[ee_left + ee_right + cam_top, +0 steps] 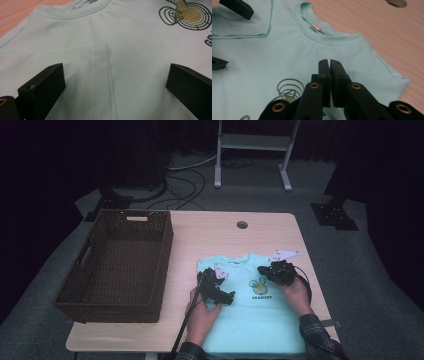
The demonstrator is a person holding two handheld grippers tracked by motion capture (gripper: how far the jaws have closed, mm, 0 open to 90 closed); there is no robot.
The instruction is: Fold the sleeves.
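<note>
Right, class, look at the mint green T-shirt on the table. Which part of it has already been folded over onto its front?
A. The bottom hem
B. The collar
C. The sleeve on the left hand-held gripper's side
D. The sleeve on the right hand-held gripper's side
C: the folded sleeve lies flat on the T-shirt between the left hand-held gripper's open jaws, while the other sleeve is spread out on the table.

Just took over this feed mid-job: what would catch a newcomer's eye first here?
The mint-green T-shirt spread flat on the near right part of the table, its yellow-and-green chest logo facing up and one sleeve folded in over the front. Both grippers sit over it: the left gripper with jaws wide open above that folded sleeve, the right gripper shut beside the logo. To the left stands a big dark wicker basket.
</note>
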